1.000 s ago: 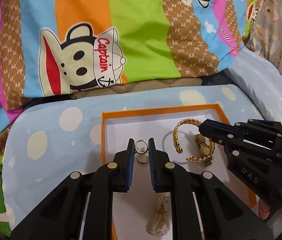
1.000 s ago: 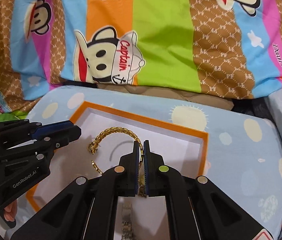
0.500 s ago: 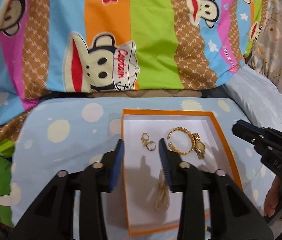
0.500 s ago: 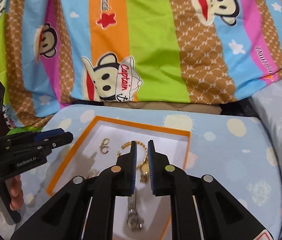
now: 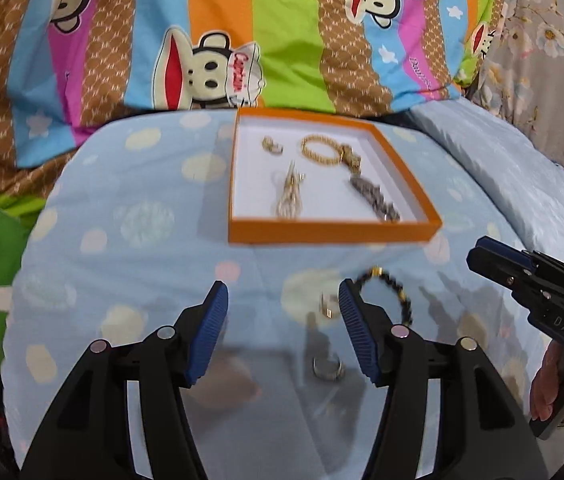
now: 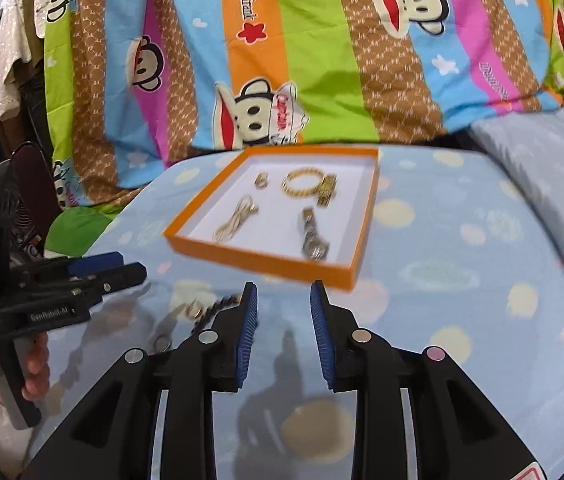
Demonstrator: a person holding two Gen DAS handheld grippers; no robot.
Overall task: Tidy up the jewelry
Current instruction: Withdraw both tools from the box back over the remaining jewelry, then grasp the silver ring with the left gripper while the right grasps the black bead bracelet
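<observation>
Jewelry lies in the orange tray (image 5: 334,230) on the blue dotted bed cover (image 5: 129,216): gold bracelet (image 5: 320,150), earrings (image 5: 273,145), pale chain (image 5: 289,196), watch (image 6: 314,236). Nearer, on the cover, lie a dark bead bracelet (image 5: 396,294) and two rings (image 5: 328,306). The left tool (image 5: 284,334) and right tool (image 6: 284,334) both stand apart, jaws just opening, nothing between their pads.

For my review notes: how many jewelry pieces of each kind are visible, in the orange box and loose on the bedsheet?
Earrings, box: 1 pair
Gold bracelet: 1
Watch: 1
Pale chain: 1
Dark bead bracelet, sheet: 1
Loose rings, sheet: 2
Total: 7
</observation>
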